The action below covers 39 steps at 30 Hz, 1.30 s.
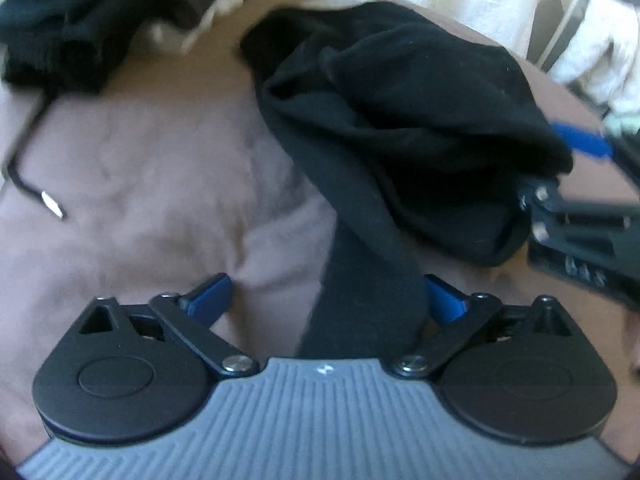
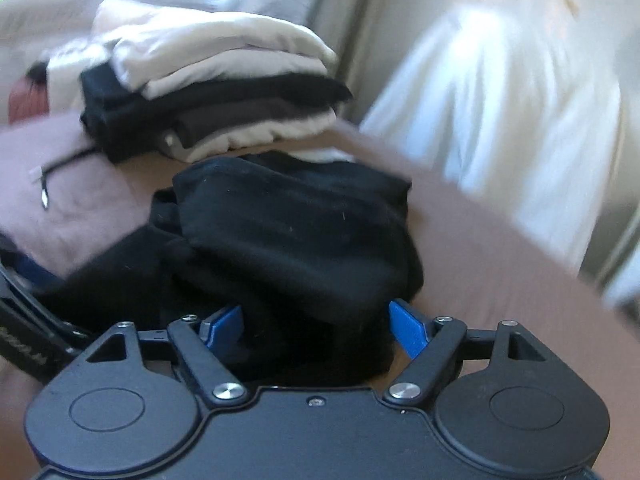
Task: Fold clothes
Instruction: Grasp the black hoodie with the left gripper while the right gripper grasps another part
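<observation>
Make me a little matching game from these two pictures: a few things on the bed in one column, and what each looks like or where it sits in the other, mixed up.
Things:
1. black garment
2. folded stack
3. bedsheet
4. cord

Descriptions:
A. dusty pink, spread under everything
B. thin and dark, with a small metal tip, lying loose on the sheet
C. crumpled in a heap, between the fingers of both grippers
D. white and dark layers piled neatly at the far side

Pairs: 1-C, 2-D, 3-A, 4-B

Black garment [image 1: 400,120] bunched, crumpled on mauve bedsheet [image 1: 160,160].
</observation>
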Tool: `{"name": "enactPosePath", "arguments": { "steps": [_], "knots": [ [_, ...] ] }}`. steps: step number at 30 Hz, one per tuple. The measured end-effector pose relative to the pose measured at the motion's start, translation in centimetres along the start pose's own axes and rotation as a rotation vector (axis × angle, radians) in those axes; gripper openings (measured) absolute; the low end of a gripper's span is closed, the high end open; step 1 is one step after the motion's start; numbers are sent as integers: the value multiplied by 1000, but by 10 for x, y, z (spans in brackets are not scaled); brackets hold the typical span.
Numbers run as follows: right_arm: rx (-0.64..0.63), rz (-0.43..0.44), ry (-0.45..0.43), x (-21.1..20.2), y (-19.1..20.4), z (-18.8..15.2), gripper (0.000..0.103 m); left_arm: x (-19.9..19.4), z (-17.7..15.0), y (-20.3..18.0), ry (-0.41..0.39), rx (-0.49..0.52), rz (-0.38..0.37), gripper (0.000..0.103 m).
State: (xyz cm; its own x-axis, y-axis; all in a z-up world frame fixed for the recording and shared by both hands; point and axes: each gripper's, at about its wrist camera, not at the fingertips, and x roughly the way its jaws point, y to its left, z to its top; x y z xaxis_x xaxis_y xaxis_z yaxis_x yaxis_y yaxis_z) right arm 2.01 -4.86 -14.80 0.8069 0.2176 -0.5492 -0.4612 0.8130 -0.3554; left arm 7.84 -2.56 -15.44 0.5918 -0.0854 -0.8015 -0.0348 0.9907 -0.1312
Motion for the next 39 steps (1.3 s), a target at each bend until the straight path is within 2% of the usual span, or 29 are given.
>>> {"name": "enactPosePath", "arguments": {
  "steps": [1,2,3,4,6,10,14,15,19,23,26,28,30,33,34,36,37,38,39],
  "knots": [
    [-26,-15,-6,3,0,2,42,-3,0,-3,-14,21,47,37],
    [-3,-14,-18,1,-3,4,32,-8,1,-2,-26,21,58,25],
    [36,-8,-31,-2,-8,6,28,-13,3,3,-37,-9,25,5],
    [101,5,-45,-6,-15,8,26,-20,5,9,-49,-47,2,5],
    [189,-1,-63,-16,-27,9,24,-35,9,18,-83,-91,20,5],
    [273,-53,-98,-45,-48,10,20,-80,17,28,-220,-83,137,5],
    [328,-102,-115,-81,-68,6,19,-127,25,51,-344,-139,194,5],
    [342,-106,-100,-88,-73,3,20,-138,27,56,-377,-158,224,5],
    [328,-85,81,-86,-72,-27,21,-177,19,83,-480,-243,313,5],
    [247,-157,136,-87,-57,-54,20,-200,-2,114,-562,-314,470,5],
    [240,-187,116,-93,-59,-54,19,-207,-6,147,-561,-397,550,5],
    [250,-200,112,-95,-65,-51,19,-208,-7,160,-538,-434,563,5],
    [263,-234,104,-98,-69,-47,19,-206,-9,162,-521,-434,585,5],
    [286,-314,82,-101,-75,-42,18,-202,-8,161,-521,-393,709,6],
    [293,-346,74,-103,-78,-42,18,-200,-7,164,-510,-393,719,6],
    [325,-370,75,-108,-85,-45,19,-197,-6,175,-449,-400,683,10],
    [354,-348,80,-110,-89,-46,20,-193,-6,180,-416,-412,650,11],
    [404,-289,91,-109,-91,-47,30,-187,-7,185,-377,-434,598,13],
    [461,-218,103,-108,-93,-49,47,-182,-8,189,-345,-458,548,22]
  ]
}}
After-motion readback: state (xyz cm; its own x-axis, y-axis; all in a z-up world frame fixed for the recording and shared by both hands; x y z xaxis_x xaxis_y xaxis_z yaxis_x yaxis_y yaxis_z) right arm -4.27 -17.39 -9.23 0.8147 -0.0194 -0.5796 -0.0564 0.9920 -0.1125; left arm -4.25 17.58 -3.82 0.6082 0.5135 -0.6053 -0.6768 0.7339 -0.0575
